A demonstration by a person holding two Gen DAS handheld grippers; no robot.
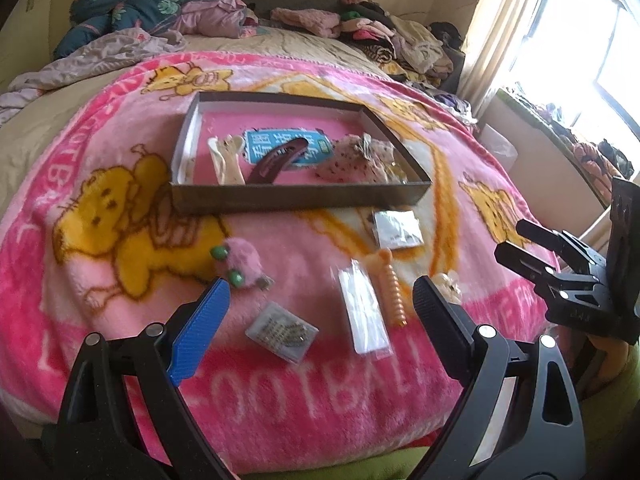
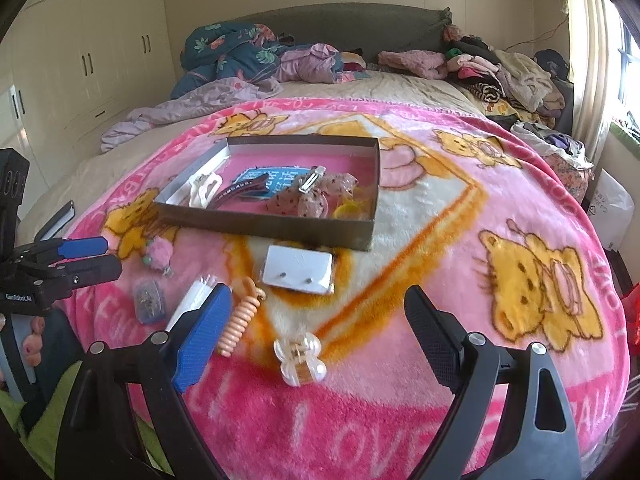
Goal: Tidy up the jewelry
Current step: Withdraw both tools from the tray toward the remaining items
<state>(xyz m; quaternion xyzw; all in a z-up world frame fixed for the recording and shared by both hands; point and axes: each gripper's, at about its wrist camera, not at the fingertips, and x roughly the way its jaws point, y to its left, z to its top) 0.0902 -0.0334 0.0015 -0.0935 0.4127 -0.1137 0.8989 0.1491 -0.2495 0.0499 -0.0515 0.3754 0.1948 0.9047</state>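
A pink cartoon-bear blanket is covering the near part of a bed, with crumpled bedding and clothes piling up at the far end against a dark headboard. Cream wardrobes are standing off to the left of the right gripper, and a bright window is glaring to the right of the left gripper.

The left gripper is hovering over the blanket with its jaws spread wide, gripping nothing. The right gripper is likewise gaping wide and carrying nothing. Bare blanket is lying to the right of the right gripper, running out to the bed's edge.

Ahead of both grippers a shallow cardboard box is sitting on the blanket, holding a cream clip, a dark red snap clip, a blue printed card, a speckled pink bow with a metal clip and something yellow.

Loose pieces are lying between the box and the grippers: a white earring card, an orange spiral piece, a clear claw clip between the right gripper's fingers, a clear packet, a small plastic case between the left gripper's fingers, and a pink fluffy tie just ahead of its blue finger.
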